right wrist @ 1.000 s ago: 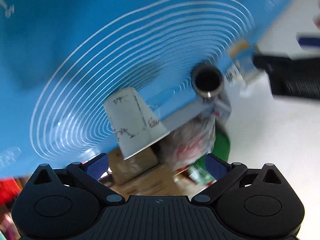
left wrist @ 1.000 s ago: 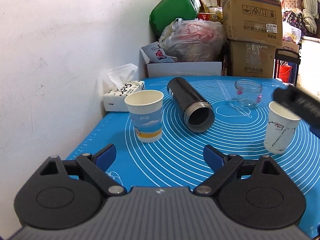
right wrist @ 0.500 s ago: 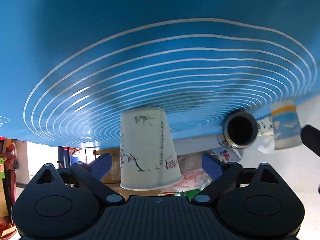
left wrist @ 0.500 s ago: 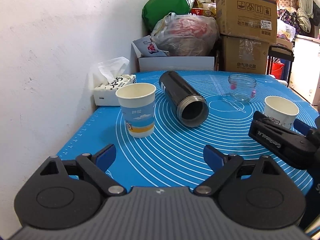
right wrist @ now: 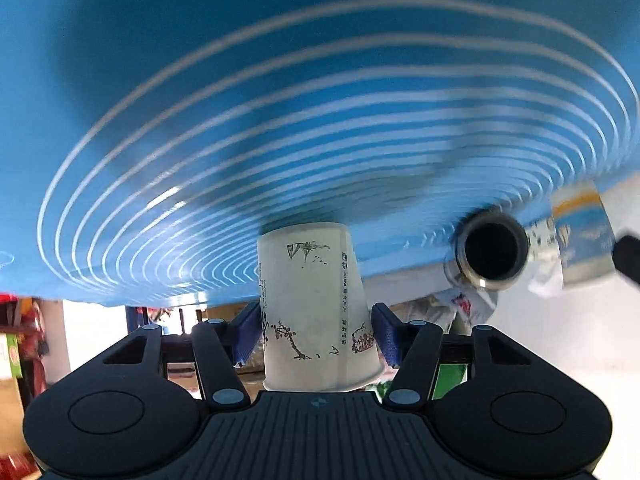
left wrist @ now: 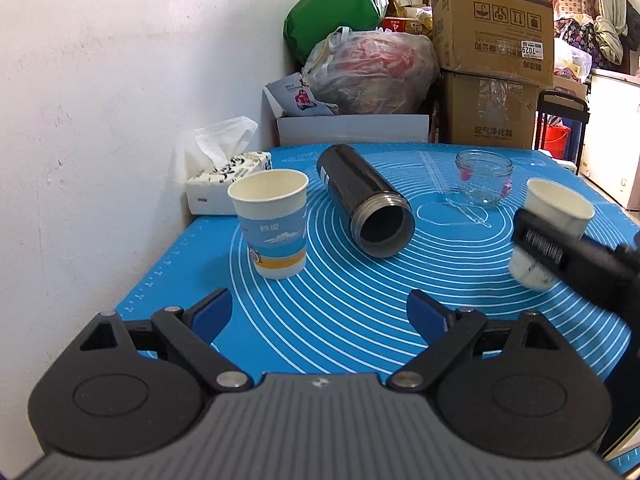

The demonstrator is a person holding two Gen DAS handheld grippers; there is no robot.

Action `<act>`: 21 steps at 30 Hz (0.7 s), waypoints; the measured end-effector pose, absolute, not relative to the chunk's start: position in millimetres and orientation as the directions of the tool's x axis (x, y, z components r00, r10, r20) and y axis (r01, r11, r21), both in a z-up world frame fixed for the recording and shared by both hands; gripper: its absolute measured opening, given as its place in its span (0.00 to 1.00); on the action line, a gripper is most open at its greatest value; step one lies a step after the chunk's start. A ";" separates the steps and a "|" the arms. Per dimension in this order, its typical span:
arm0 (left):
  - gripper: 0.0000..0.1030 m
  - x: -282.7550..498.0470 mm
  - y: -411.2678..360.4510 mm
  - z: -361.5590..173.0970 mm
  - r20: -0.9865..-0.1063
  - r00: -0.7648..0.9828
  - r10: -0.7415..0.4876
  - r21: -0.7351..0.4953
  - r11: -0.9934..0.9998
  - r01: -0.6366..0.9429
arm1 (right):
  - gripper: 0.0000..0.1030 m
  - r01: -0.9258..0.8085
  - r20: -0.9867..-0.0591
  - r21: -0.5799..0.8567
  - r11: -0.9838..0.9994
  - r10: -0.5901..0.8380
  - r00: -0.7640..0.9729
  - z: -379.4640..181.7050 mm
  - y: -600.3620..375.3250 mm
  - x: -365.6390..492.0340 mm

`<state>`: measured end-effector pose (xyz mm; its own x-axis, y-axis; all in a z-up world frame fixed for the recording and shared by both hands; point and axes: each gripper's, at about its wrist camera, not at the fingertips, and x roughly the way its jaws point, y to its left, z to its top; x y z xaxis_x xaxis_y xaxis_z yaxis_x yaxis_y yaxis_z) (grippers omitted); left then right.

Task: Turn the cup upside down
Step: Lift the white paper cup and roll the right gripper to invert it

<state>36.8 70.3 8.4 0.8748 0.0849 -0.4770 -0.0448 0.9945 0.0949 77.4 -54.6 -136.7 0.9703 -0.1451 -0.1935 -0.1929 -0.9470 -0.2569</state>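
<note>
Your right tongs [right wrist: 316, 334] are turned upside down, so the blue mat [right wrist: 280, 80] fills the top of their view. Their two blue pads [right wrist: 245, 332] sit close on each side of the white cup [right wrist: 316, 312] with the little ink drawings — they look like they touch its sides near the rim, but the picture is a bit blurry, so you cannot be sure they are squeezing it. In the left view the white cup stands mouth up on the mat, over on the right, with a black finger of the right tongs across its side.

Your left tongs [left wrist: 320, 314] are wide open and hold nothing. They hang low over the near edge of the mat.

Count the things on the mat: two paper cups — the white one and one blue-and-yellow cup [left wrist: 272, 224] standing mouth up. One black bottle [left wrist: 364, 200] lies on its side between them, with its open mouth toward you. One small glass jar [left wrist: 484, 176] stands farther back. One tissue box [left wrist: 228, 184] sits by the wall.
</note>
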 end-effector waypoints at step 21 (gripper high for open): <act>0.91 38.5 60.8 11.3 -0.461 0.881 0.108 0.092 0.993 -0.073 | 0.55 -0.226 -0.206 -0.972 -0.070 -0.216 0.954 -31.1 -33.6 100.4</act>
<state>38.5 60.8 11.3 0.8810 0.1076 -0.4607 -0.0731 0.9931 0.0921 100.4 -33.6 -31.1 0.9543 -0.2161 -0.2063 -0.2258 -0.0697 -0.9717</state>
